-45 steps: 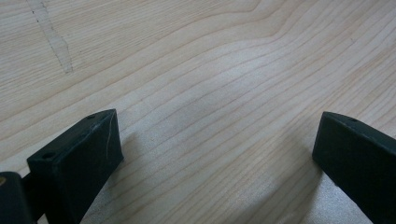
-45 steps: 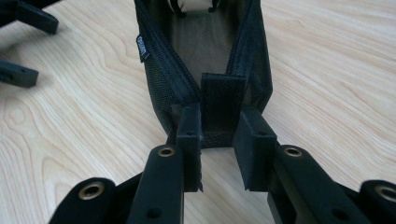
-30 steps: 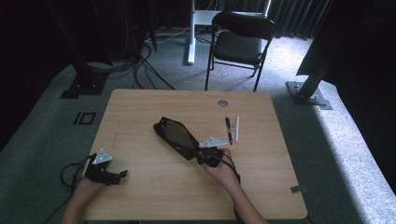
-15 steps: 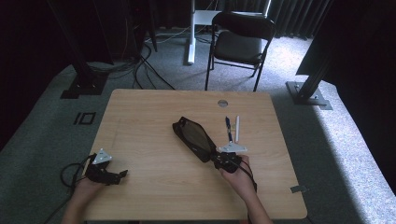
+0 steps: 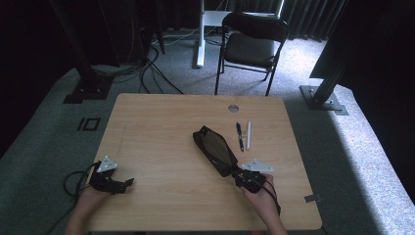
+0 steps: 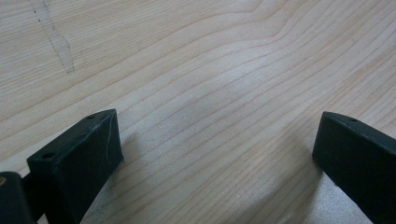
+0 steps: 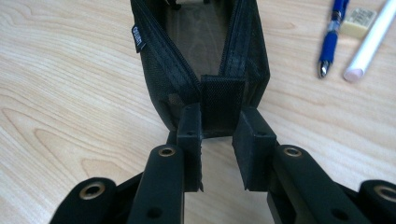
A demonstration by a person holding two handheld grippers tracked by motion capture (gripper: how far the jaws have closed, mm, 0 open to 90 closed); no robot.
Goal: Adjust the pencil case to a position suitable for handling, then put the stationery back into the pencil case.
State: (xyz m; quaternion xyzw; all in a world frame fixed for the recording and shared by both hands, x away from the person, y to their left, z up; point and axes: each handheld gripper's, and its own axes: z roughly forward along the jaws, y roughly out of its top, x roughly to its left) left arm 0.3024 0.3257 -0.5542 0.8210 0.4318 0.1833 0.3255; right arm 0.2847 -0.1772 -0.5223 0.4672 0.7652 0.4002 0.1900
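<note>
1. The right gripper (image 7: 217,140) is clamped on the end tab of the black mesh zip pouch (image 7: 201,56), which stretches straight ahead of it.
2. A small white-lettered label sits on the pouch's seam, unreadable.
3. Beyond, to its right: a blue ballpoint pen (image 7: 332,35), a white eraser (image 7: 357,21), a white stick pen (image 7: 371,39).
4. The left gripper (image 5: 128,182) rests wide apart over bare light wooden table (image 6: 196,70) near the front edge.

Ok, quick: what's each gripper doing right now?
Left gripper: open, nothing between the jaws, over bare table.
Right gripper: shut on the end tab of the black pouch.
</note>
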